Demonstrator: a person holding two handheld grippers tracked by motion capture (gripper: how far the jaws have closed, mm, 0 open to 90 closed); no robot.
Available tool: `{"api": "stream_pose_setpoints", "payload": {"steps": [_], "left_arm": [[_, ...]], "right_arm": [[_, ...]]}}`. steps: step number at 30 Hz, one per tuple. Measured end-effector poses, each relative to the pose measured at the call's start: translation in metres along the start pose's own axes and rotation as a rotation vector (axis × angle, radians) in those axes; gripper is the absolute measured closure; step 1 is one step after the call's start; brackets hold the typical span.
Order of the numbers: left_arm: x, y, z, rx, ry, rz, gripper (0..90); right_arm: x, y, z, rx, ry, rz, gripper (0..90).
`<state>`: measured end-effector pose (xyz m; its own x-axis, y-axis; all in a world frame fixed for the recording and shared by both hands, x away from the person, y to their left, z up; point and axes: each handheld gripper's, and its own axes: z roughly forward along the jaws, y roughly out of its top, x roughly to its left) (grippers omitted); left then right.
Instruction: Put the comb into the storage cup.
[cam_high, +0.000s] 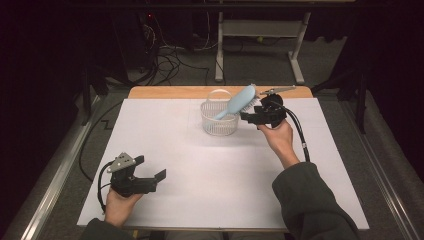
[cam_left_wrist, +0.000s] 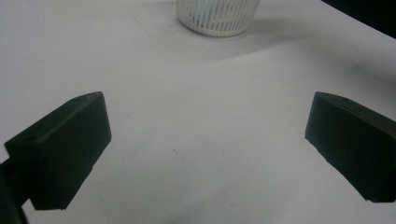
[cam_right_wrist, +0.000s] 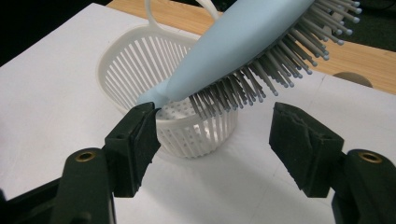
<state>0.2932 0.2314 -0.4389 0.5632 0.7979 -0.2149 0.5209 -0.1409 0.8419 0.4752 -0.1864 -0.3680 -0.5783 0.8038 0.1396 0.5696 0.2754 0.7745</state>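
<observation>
Brush (cam_right_wrist: 243, 44): leaning in the basket (cam_right_wrist: 140, 60) — handle down, bristled head up toward the right tongs (cam_right_wrist: 215, 135).
Right tongs: gaping, released, just beside the head.
Left tongs (cam_left_wrist: 205, 149): idling released, well apart.

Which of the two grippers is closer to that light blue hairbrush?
The right gripper. Its open jaws sit right beside the hairbrush leaning in the white basket. The left gripper rests far off, at the table's near left.

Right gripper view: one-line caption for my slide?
Open right gripper beside a light-blue hairbrush leaning handle-down in a white slotted basket.
</observation>
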Motion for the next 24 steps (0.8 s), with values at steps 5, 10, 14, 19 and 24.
{"api": "stream_pose_setpoints", "payload": {"steps": [5, 10, 14, 19, 24], "left_arm": [[-0.0001, 0.0000, 0.0000, 0.000, 0.000, 0.000, 0.0], [-0.0003, 0.0000, 0.0003, 0.001, 0.000, 0.002, 0.0], [-0.0001, 0.0000, 0.0002, 0.001, 0.000, 0.000, 0.0], [-0.0002, 0.0000, 0.0004, 0.001, 0.000, 0.000, 0.0], [-0.0003, 0.0000, 0.0007, 0.002, 0.000, -0.001, 0.0]], "right_arm": [[-0.0005, -0.0008, -0.0018, -0.007, 0.000, -0.003, 32.9], [-0.0015, -0.0026, -0.0037, -0.010, -0.001, 0.005, 32.9], [-0.0018, -0.0036, -0.0042, -0.012, -0.002, 0.002, 32.9], [-0.0027, -0.0053, -0.0056, -0.012, -0.002, 0.003, 32.9], [-0.0042, -0.0075, -0.0071, -0.013, -0.004, -0.001, 32.7]]}}
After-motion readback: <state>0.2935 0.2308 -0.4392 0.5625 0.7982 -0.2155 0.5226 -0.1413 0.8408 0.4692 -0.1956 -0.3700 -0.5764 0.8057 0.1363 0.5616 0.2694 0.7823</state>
